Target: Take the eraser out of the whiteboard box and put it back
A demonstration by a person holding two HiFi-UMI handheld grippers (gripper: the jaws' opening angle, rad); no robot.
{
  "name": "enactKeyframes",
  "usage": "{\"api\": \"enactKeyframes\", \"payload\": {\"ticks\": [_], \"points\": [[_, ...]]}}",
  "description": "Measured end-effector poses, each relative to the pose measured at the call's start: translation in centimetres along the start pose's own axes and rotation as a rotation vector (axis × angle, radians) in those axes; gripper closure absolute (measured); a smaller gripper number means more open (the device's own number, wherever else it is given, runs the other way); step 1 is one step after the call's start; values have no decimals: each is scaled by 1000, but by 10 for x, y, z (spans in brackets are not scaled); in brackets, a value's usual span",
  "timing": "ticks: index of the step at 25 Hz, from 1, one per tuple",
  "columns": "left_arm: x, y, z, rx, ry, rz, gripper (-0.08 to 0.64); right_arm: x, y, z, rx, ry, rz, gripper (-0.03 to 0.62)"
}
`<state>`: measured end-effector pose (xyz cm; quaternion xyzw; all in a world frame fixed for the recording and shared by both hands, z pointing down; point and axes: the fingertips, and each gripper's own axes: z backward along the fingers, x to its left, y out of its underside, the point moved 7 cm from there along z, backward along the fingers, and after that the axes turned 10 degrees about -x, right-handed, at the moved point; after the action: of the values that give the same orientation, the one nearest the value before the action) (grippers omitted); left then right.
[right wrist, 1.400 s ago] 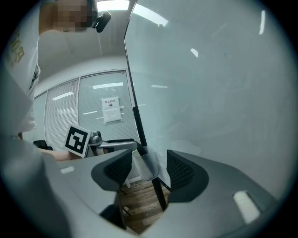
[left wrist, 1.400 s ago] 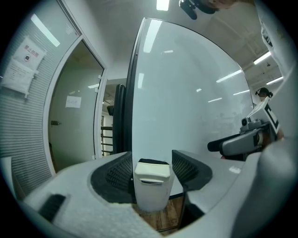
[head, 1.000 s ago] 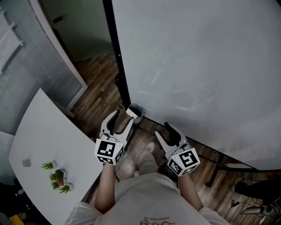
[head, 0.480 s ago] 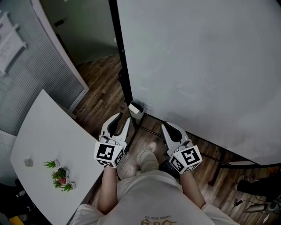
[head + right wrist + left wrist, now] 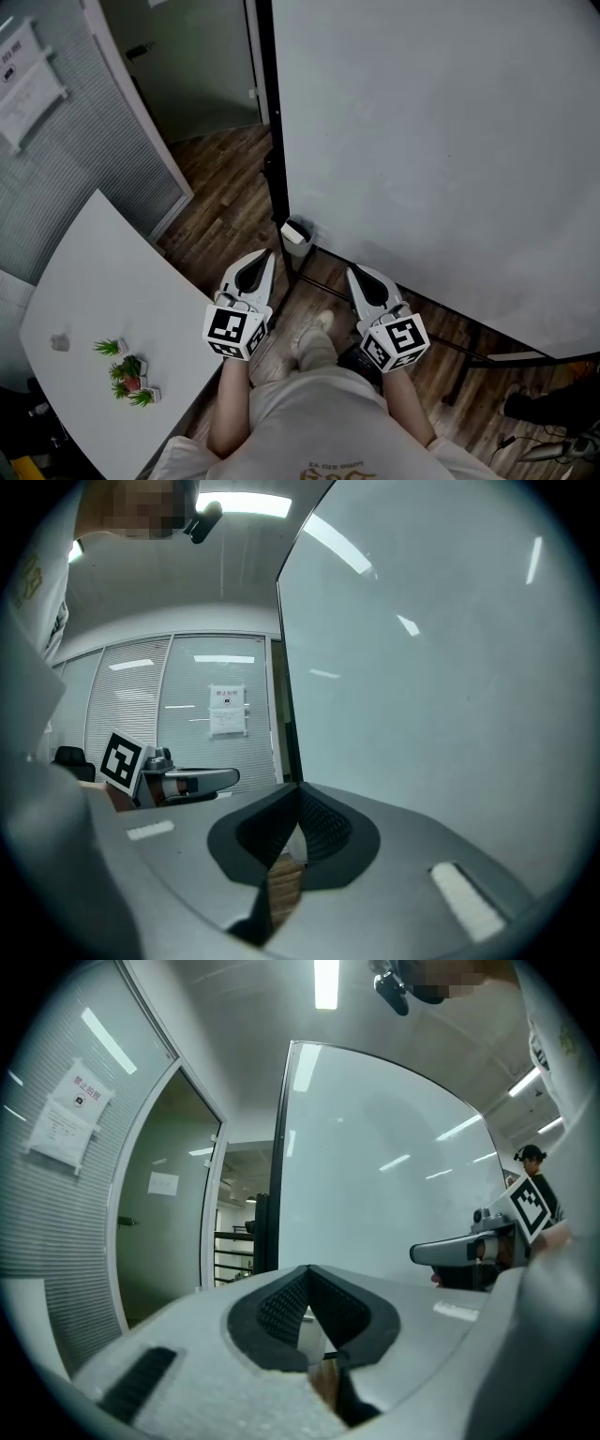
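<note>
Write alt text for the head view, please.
The left gripper and right gripper, both shut and empty, point at a large whiteboard. A small white box sits at its lower left corner; a white table stands left.

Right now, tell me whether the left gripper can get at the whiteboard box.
Probably yes: the whiteboard box sits just ahead of the left gripper, and nothing stands between them. Its fingers are shut and empty, so they must open first.

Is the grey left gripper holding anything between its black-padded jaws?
No, the left gripper has jaws that have just closed together, with nothing between them.
</note>
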<state>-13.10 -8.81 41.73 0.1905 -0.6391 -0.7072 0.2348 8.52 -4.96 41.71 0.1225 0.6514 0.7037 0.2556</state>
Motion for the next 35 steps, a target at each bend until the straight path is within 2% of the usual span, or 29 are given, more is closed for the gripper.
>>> {"api": "enactKeyframes", "payload": {"ticks": [13, 35], "points": [[6, -1, 14, 17, -31, -2, 561, 11, 2, -2, 29, -11, 24, 581], [2, 2, 10, 36, -35, 8, 561, 5, 4, 2, 59, -17, 25, 581]]}}
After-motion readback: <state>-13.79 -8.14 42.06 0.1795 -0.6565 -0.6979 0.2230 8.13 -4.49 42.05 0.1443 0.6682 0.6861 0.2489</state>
